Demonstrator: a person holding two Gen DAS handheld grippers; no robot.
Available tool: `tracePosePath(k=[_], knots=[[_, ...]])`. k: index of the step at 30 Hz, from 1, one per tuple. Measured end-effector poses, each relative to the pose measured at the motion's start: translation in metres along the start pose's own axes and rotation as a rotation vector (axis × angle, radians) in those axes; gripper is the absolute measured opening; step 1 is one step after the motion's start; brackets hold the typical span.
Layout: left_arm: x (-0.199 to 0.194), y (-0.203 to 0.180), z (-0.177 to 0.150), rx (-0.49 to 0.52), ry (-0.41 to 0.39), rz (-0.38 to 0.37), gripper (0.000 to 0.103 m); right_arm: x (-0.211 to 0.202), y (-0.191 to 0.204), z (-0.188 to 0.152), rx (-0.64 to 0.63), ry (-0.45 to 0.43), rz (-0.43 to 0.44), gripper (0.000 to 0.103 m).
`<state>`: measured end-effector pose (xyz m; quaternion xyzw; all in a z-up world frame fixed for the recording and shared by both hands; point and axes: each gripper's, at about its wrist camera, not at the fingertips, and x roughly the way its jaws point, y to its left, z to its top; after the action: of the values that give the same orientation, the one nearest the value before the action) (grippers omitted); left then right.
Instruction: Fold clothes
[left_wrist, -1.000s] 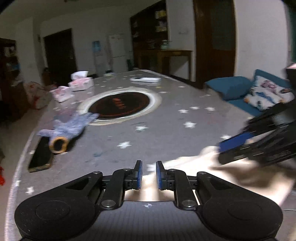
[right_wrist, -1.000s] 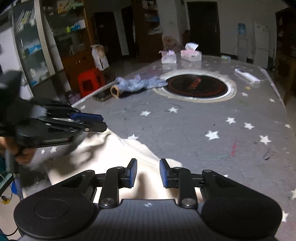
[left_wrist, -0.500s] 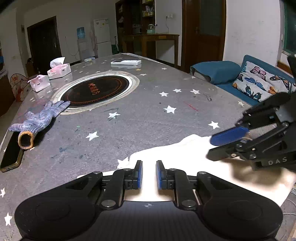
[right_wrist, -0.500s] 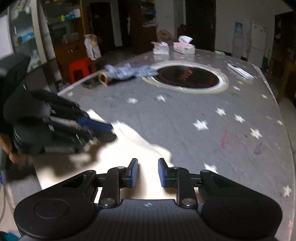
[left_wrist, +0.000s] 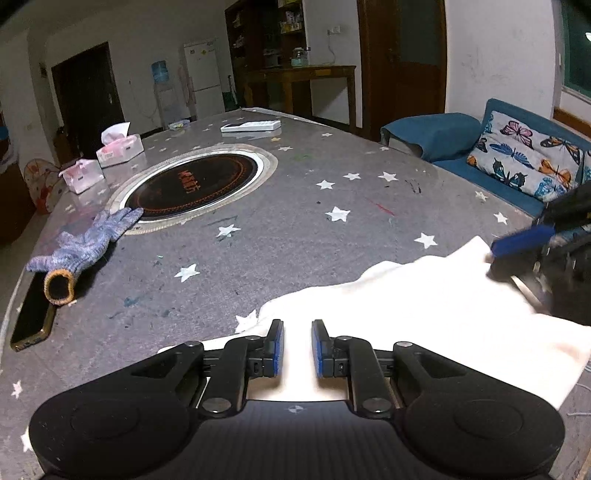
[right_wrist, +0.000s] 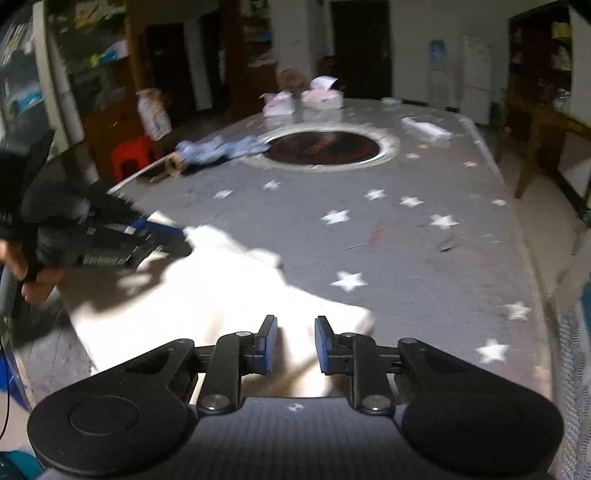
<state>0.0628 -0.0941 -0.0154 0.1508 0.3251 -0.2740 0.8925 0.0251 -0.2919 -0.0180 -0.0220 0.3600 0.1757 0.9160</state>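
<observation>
A white cloth (left_wrist: 424, 306) lies spread on the near end of the grey star-patterned table (left_wrist: 295, 229). My left gripper (left_wrist: 297, 343) sits at the cloth's left edge, and white fabric fills the narrow gap between its blue pads. My right gripper (right_wrist: 291, 343) is at the opposite edge of the white cloth (right_wrist: 221, 288), with a crease running up into its narrow gap. Each gripper shows in the other's view: the right gripper (left_wrist: 517, 245) at the cloth's far right corner, the left gripper (right_wrist: 166, 234) at its far left corner, held by a hand (right_wrist: 33, 280).
A blue knit glove (left_wrist: 81, 247) and a phone (left_wrist: 31, 319) lie at the table's left edge. A round black hotplate (left_wrist: 192, 181) is set in the middle. Two tissue boxes (left_wrist: 118, 147) and a remote (left_wrist: 251, 126) lie farther back. A blue sofa with a butterfly cushion (left_wrist: 524, 158) stands at the right.
Both grippers have slid across the table and the white cloth has come along with them, so more of it now lies spread between them. The right pads drew slightly closer together.
</observation>
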Motion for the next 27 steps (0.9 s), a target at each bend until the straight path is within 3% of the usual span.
tracePosePath(k=[3,7,13,20,27], knots=[[-0.014,-0.015,0.001,0.023,-0.033,-0.051,0.018,-0.01,-0.007,-0.001,0.006,-0.002,0.003,0.021],[-0.031,-0.052,-0.001,0.092,-0.071,-0.179,0.019,-0.009,-0.007,-0.001,-0.016,0.004,0.04,0.021],[-0.037,-0.099,-0.011,0.203,-0.07,-0.311,0.018,0.005,0.0,0.001,-0.084,0.032,0.071,0.021],[-0.04,-0.125,-0.024,0.263,-0.09,-0.352,0.018,0.019,-0.009,-0.002,-0.082,0.073,0.067,0.021],[-0.038,-0.125,-0.029,0.194,-0.086,-0.376,0.023,0.005,-0.001,0.005,-0.1,0.023,0.075,0.021]])
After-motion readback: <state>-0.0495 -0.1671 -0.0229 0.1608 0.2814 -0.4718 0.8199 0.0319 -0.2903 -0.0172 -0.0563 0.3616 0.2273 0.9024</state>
